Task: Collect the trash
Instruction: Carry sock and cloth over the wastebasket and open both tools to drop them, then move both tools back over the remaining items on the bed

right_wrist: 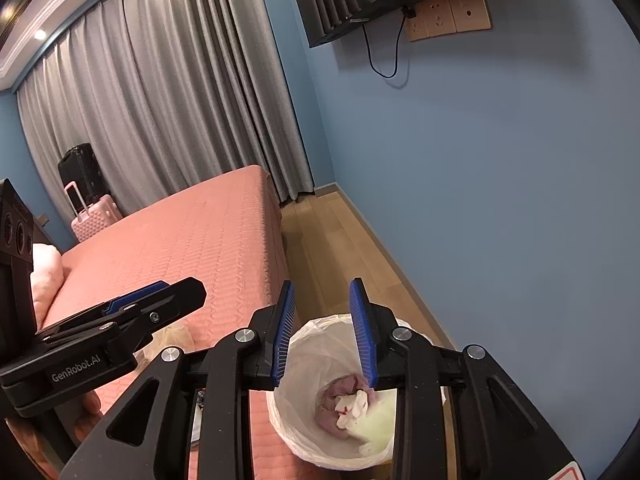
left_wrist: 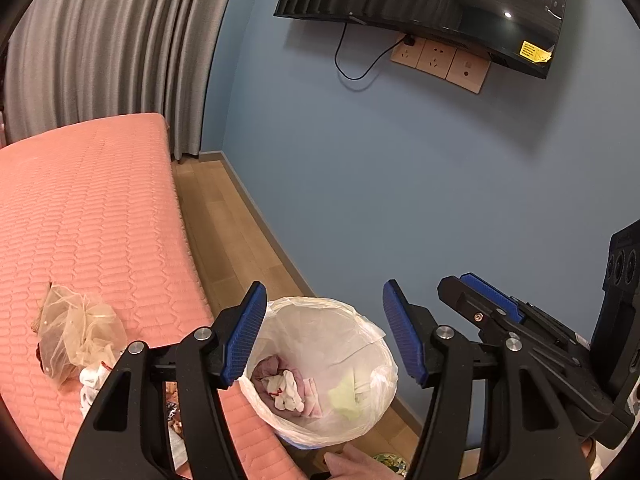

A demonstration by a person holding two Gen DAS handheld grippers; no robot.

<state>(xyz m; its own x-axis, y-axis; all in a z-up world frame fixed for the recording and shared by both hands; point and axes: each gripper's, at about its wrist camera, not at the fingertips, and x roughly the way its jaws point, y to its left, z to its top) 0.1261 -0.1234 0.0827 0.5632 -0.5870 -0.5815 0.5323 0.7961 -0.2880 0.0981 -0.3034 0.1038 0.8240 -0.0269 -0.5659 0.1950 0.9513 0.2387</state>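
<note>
A trash bin lined with a white plastic bag (left_wrist: pixel 352 332) stands on the floor by the bed; it also shows in the right wrist view (right_wrist: pixel 316 364). Inside lie pink, white and pale green crumpled pieces (left_wrist: pixel 288 394). My left gripper (left_wrist: pixel 324 336) is open and empty above the bin. My right gripper (right_wrist: pixel 326 332) is open and empty above the bin too; it shows from the side in the left wrist view (left_wrist: pixel 480 300). On the pink bed (left_wrist: pixel 88 220) lie a beige mesh pouch (left_wrist: pixel 72 328) and white crumpled trash (left_wrist: pixel 94 384), partly hidden by my left gripper.
The blue wall (left_wrist: pixel 400 200) is close on the right, with a wall-mounted TV (left_wrist: pixel 432 0) and sockets above. A strip of wood floor (left_wrist: pixel 232 240) runs between bed and wall. Grey curtains (right_wrist: pixel 160 120), a black and a pink suitcase (right_wrist: pixel 94 216) stand beyond the bed.
</note>
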